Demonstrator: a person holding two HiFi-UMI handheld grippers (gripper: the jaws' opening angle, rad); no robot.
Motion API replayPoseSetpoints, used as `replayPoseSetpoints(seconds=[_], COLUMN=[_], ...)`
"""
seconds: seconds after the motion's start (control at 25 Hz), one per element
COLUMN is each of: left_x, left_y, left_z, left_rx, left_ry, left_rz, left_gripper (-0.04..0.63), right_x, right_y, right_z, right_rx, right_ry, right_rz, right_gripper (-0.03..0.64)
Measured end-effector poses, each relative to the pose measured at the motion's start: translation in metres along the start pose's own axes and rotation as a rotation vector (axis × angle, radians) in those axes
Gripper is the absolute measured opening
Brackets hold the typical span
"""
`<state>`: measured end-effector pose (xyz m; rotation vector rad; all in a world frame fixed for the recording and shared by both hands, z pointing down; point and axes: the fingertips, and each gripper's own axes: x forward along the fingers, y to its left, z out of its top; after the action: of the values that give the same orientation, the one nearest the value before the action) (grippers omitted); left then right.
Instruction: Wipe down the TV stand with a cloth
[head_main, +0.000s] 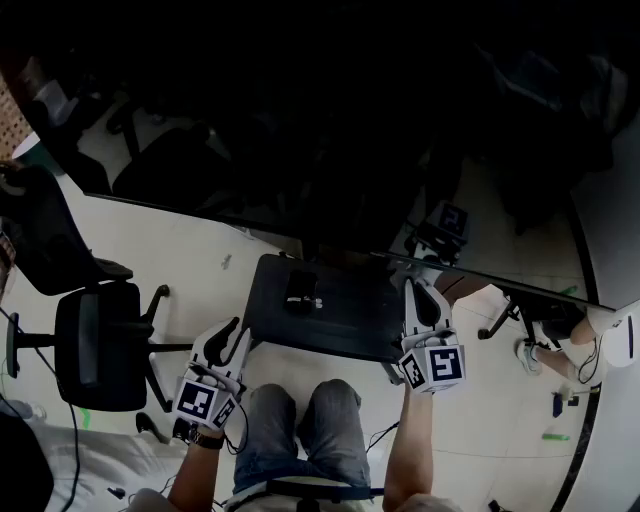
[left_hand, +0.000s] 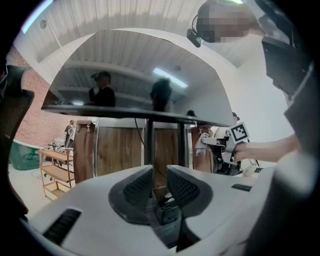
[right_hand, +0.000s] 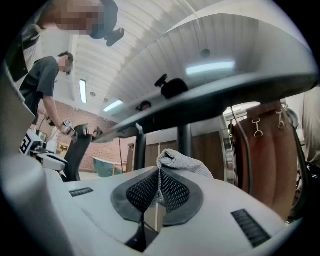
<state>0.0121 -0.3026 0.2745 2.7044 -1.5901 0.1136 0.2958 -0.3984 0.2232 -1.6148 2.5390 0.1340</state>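
Right gripper view: cloth (right_hand: 184, 164) between jaws of right tool (right_hand: 159, 176)

i wear blue jeans (head_main: 300, 425) with a dark belt (head_main: 305, 490) and a dark watch (head_main: 206, 438) on my left wrist. my left gripper (head_main: 233, 338) and right gripper (head_main: 416, 292) are white, with black ribbed pads (left_hand: 140, 186) and cubes (head_main: 437, 365) of black-and-white square markers.

Count, head view:
- Grippers: 2. Left gripper (head_main: 233, 332) at 7 o'clock, right gripper (head_main: 424, 296) at 4 o'clock.
- Cloth (right_hand: 183, 163): 1.
- TV stand (head_main: 345, 325): 1, centre.
- Office chairs: 2, near chair (head_main: 95, 345) and far chair (head_main: 40, 235), both at 9 o'clock.
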Motion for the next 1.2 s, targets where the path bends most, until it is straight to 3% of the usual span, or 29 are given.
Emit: replayPoseSetpoints(seconds=[0.16,0.32,0.64,0.76,0.84,0.96,1.04,1.12,1.2], left_x=[0.028,0.034,0.027,0.028,0.029,0.031,0.03,0.025,0.016], left_y=[0.023,0.042,0.063,0.065,0.068,0.074,0.081,0.086,0.089], left_z=[-0.094,-0.141,-0.185,-0.199,-0.208,-0.218,-0.218,-0.213,-0.207], left_rx=[0.0,0.016,0.012,-0.005,-0.022,-0.056,-0.076,-0.09,-0.094], left_ry=[-0.037,-0.094,-0.123,-0.121,-0.119,-0.117,-0.117,-0.117,-0.119], left_rz=[0.013,0.046,0.099,0.087,0.074,0.064,0.07,0.086,0.108], left_gripper=[0.101,0.101,0.101,0.101,0.101,0.101,0.101,0.101,0.101], right_x=[0.051,0.078,0.079,0.067,0.061,0.064,0.078,0.1,0.128], right_y=[-0.018,-0.035,-0.038,-0.035,-0.021,0.028,0.063,0.087,0.105], right_z=[-0.057,-0.105,-0.243,-0.264,-0.235,-0.126,-0.076,-0.063,-0.07], right_rx=[-0.066,-0.097,-0.165,-0.16,-0.147,-0.104,-0.034,0.023,0.044], right_ry=[-0.076,-0.121,0.307,0.364,0.243,-0.156,-0.371,-0.469,-0.466], right_rz=[0.015,0.009,0.034,0.021,0.034,0.153,0.265,0.334,0.366], right_gripper=[0.011,0.012,0.012,0.014,0.014,0.013,0.014,0.014,0.014])
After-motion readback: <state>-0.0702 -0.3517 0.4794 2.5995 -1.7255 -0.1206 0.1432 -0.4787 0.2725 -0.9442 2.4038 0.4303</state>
